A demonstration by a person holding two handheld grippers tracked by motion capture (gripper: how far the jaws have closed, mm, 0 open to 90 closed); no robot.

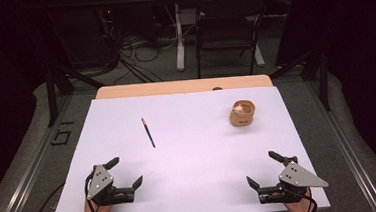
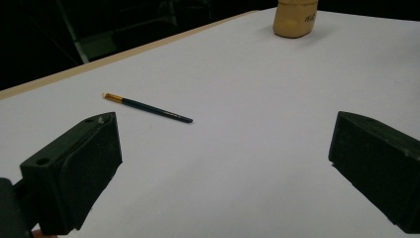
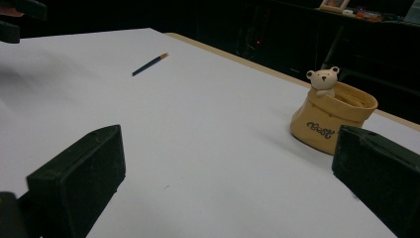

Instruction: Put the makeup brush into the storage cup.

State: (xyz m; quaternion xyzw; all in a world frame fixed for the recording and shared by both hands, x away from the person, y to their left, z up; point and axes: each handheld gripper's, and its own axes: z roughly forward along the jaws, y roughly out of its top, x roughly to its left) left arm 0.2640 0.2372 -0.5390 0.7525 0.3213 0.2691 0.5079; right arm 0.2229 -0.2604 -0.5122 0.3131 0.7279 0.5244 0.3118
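White table sheet (image 1: 191, 186). Lower left: left gripper (image 1: 129, 173), jaws apart, empty. Centre-left: pencil (image 1: 149, 132), light, stiff, prone to roll; grip mid-shaft. Upper right: bear-figured ceramic cup (image 1: 242, 113), probably fragile. Lower right: right gripper (image 1: 264, 170), jaws apart, empty.

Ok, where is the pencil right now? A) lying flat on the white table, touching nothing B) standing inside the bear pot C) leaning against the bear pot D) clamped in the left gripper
A: the pencil lies flat on the white table, apart from the bear pot, and both the left gripper and right gripper sit open and empty near the front edge.
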